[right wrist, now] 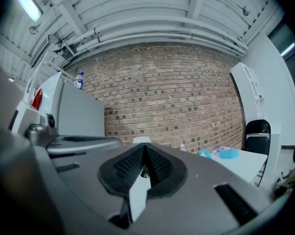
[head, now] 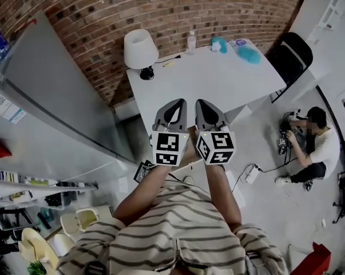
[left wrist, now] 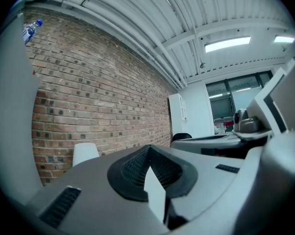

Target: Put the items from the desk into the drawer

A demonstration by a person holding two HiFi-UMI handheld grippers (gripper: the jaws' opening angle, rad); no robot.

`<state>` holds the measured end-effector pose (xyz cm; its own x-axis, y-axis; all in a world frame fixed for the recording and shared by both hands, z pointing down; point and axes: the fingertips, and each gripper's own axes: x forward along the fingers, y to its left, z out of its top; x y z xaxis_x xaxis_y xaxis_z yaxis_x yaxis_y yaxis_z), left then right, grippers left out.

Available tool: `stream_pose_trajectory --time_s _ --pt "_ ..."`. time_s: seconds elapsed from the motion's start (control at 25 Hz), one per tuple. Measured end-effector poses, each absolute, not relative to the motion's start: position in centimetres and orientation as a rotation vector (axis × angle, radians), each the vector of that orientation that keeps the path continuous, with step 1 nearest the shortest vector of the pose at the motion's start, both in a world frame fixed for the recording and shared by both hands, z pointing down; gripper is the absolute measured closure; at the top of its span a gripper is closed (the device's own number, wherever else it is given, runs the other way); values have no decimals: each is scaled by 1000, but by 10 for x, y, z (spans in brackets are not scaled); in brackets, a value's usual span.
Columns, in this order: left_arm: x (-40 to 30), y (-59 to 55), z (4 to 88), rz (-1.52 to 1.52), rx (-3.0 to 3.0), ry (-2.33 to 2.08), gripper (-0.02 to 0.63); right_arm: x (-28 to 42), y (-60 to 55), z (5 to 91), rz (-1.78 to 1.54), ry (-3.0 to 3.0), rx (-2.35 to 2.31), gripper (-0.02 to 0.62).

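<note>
A white desk (head: 218,82) stands against the brick wall. It carries a white lamp (head: 140,49), a clear bottle (head: 191,42), a teal item (head: 219,44) and a fluffy blue item (head: 249,54). My left gripper (head: 179,102) and right gripper (head: 199,102) are held side by side over the desk's near end, both pointing level at the wall. In each gripper view the pads meet with nothing between them: left gripper (left wrist: 148,148), right gripper (right wrist: 145,148). The right gripper view shows the lamp top (right wrist: 141,140) and the blue items (right wrist: 229,152) ahead. I cannot make out a drawer.
A tall grey cabinet (head: 46,96) stands left of the desk, with a bottle (right wrist: 79,80) on top. A black chair (head: 289,53) is at the desk's right end. A person (head: 315,148) sits on the floor at right, near a power strip (head: 252,173).
</note>
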<state>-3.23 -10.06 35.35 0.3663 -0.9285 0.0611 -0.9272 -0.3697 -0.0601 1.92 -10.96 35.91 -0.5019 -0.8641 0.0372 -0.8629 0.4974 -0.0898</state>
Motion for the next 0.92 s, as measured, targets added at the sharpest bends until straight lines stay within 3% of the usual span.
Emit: stream_pose_trajectory --time_s 0.92 --pt "-8 -94 357 -127 -2571 1728 600 50 -98 367 -161 2671 -1638 584"
